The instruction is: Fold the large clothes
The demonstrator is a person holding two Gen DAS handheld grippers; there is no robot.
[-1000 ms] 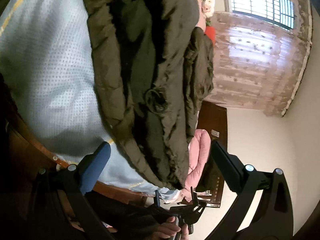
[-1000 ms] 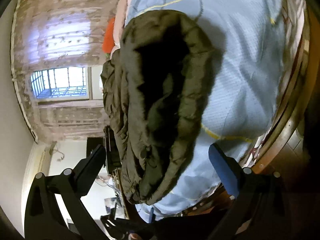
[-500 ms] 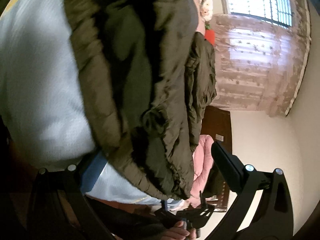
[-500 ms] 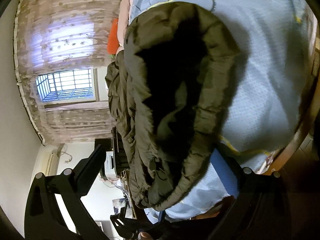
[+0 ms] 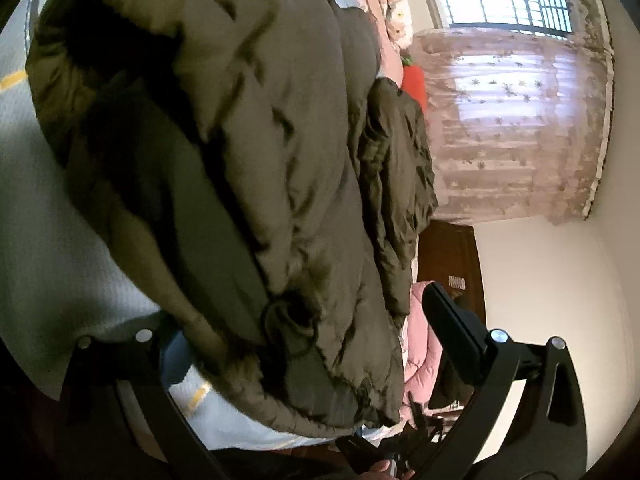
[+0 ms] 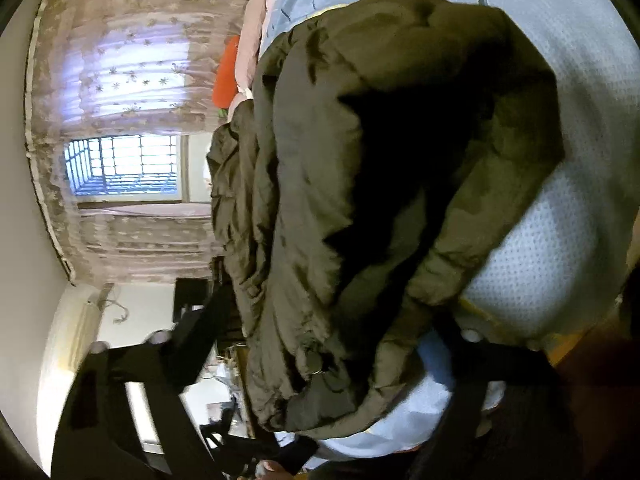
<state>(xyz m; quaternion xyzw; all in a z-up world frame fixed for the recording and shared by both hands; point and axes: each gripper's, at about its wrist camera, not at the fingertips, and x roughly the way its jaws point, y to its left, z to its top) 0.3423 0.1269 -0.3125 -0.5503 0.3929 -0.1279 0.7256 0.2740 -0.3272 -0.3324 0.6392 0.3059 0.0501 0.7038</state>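
A large olive-green padded jacket lies bunched on a light blue bedspread. It also fills the right wrist view. My left gripper is open, its jaws on either side of the jacket's near edge by a drawstring loop. My right gripper is open, its jaws straddling the jacket's lower edge near a metal ring. The blue pad of each gripper is partly hidden under the fabric.
The bed has a wooden frame at its edge. A pink quilt, an orange pillow, a curtained window and dark wooden furniture lie beyond the jacket.
Both grippers have moved in toward the jacket, which now fills more of each view. Its near edge now lies between the open jaws of each gripper.
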